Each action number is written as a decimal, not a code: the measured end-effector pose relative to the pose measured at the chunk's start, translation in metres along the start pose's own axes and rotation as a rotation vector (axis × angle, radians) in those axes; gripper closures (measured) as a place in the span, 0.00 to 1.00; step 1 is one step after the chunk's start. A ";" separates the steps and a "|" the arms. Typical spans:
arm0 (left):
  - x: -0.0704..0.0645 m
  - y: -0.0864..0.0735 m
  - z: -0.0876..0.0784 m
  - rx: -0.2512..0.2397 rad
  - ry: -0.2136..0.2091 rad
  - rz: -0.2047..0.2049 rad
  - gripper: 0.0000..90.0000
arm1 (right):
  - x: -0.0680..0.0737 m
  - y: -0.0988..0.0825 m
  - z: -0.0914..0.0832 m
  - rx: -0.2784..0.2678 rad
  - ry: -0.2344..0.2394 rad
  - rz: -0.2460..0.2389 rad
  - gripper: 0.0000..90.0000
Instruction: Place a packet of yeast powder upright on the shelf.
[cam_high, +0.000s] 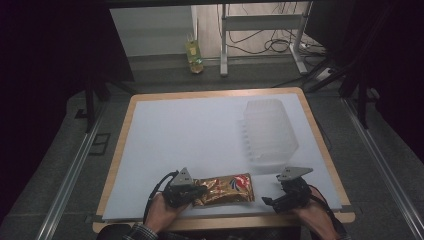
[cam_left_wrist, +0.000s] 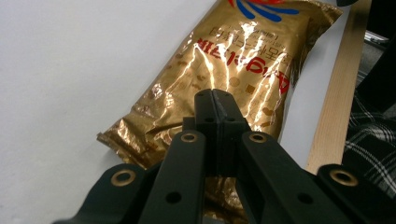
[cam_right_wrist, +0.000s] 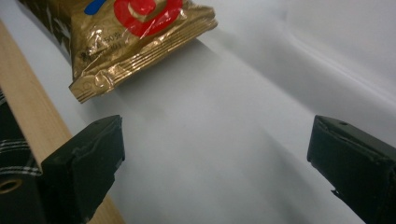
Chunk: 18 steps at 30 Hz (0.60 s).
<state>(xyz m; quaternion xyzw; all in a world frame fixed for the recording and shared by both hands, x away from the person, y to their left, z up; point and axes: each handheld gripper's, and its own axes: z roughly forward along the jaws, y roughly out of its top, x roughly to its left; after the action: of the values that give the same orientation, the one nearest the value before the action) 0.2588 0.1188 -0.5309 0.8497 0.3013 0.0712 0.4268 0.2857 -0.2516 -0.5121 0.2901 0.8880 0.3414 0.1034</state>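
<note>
Gold foil covers the snack bag (cam_high: 223, 189), which lies flat on the white worktop (cam_high: 190, 130) near its front edge, between the two hands. It has a red and blue mark at its right end. The left claw (cam_high: 198, 191) is at the left end of the bag. In the left gripper view its two black jaws are pressed together, with no gap between them, and the crumpled end of the bag (cam_left_wrist: 233, 79) lies directly under and around the tips. Whether a fold of the foil is pinched between the jaws I cannot tell. The right claw (cam_high: 272, 201) is just to the right of the bag and does not touch it. In the right gripper view its jaws stand wide apart over bare worktop, and the sealed right end of the bag (cam_right_wrist: 140, 42) is beyond them. A clear plastic container (cam_high: 267, 130) stands further back on the right side of the worktop, well apart from the bag.
</note>
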 end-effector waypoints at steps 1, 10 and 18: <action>-0.001 0.000 0.000 0.004 0.013 0.010 1.00 | 0.001 0.000 0.000 0.002 0.002 -0.005 0.05; -0.005 -0.008 -0.008 0.019 0.069 0.055 1.00 | 0.000 -0.001 -0.002 0.005 0.013 0.007 0.05; 0.001 -0.018 -0.011 0.055 0.082 0.025 1.00 | 0.003 0.000 0.000 0.013 0.036 0.012 0.05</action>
<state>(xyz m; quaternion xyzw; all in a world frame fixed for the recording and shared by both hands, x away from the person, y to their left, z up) 0.2471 0.1350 -0.5384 0.8612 0.3097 0.1032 0.3896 0.2835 -0.2503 -0.5118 0.2899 0.8901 0.3415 0.0836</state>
